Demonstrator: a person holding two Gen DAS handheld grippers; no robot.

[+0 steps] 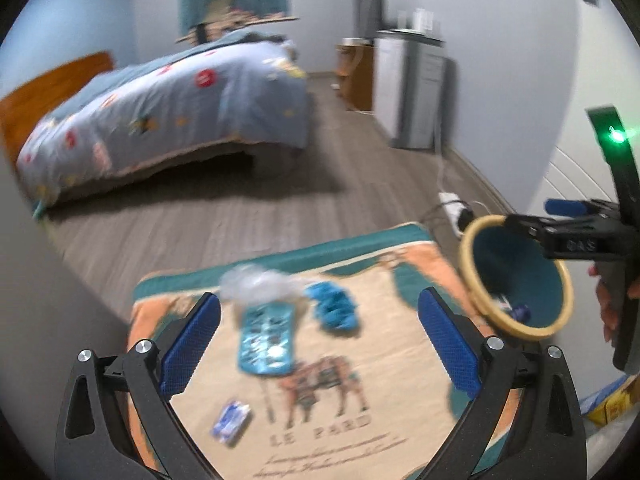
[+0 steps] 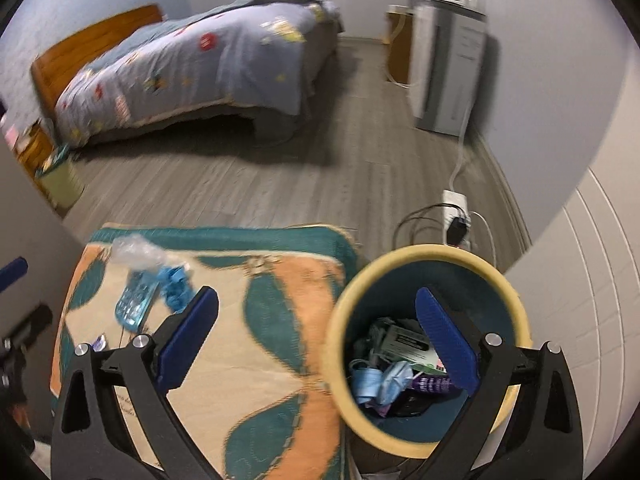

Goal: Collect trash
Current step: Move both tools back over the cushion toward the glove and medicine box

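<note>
Both my claws hang spread and hold nothing: left claw (image 1: 319,338) over the blurred teal packet (image 1: 267,338) on the rug (image 1: 400,360), right claw (image 2: 317,338) at the bin (image 2: 424,254), its trash heap partly hidden

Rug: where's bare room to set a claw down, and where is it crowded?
Free: the rug middle and right, between the blue wrapper and the bin. In the left view, the strip near the horse print is bare too. Crowded: far-left corner, where clear plastic, teal packet and blue wrapper cluster; small packet sits nearer.
</note>
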